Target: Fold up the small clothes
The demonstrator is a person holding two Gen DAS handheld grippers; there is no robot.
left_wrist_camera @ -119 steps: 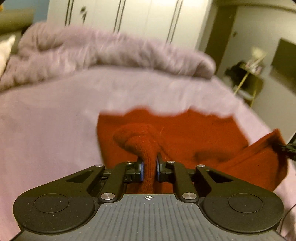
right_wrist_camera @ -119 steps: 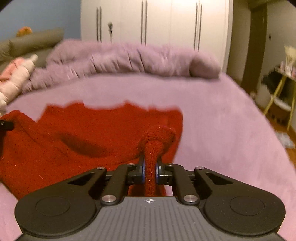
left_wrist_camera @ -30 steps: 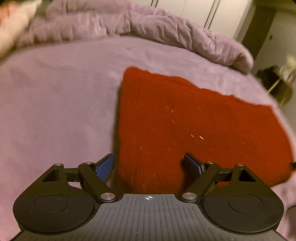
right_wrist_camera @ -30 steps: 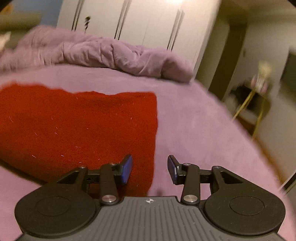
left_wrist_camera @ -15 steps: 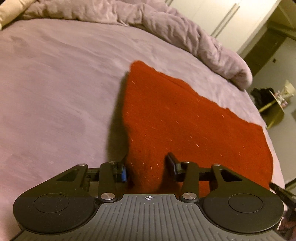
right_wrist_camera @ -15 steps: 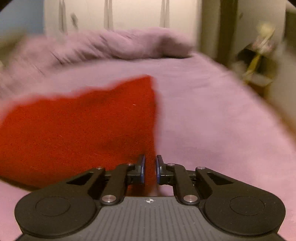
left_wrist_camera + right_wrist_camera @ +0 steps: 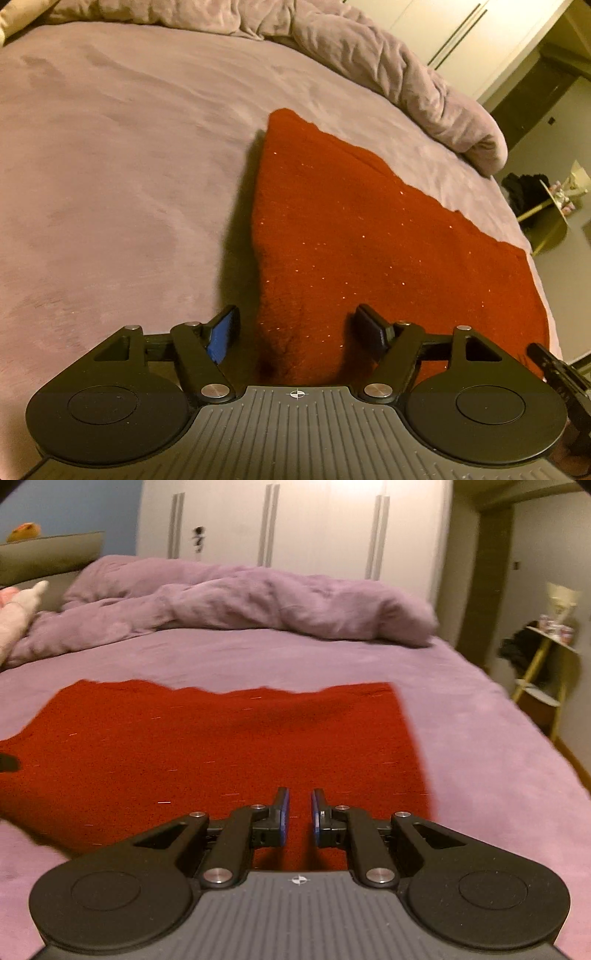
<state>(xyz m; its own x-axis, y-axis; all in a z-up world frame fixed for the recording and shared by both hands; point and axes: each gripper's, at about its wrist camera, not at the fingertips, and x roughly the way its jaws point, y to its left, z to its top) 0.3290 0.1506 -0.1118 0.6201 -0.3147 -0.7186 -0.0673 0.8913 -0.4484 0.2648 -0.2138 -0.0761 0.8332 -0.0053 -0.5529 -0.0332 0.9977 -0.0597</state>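
Note:
A red knitted garment (image 7: 369, 240) lies flat on the purple bed sheet (image 7: 110, 166), folded to a rough rectangle. My left gripper (image 7: 297, 326) hangs low over its near left corner. Its jaws are opening, and the cloth's edge lies between them with neither pad pressing on it. In the right wrist view the same garment (image 7: 221, 746) spreads ahead, and my right gripper (image 7: 298, 812) is shut above its near edge, right of the middle. Only a narrow slit shows between its pads, and nothing is pinched there.
A crumpled purple duvet (image 7: 240, 602) is heaped along the far side of the bed, in front of white wardrobe doors (image 7: 314, 528). A yellow-legged shelf (image 7: 546, 664) stands past the bed's right edge. Pale pink bedding (image 7: 18, 605) lies at the far left.
The left jaws narrowed around the garment's corner, then spread again. The right jaws closed at the garment's right edge, then moved left over the cloth, which stayed flat.

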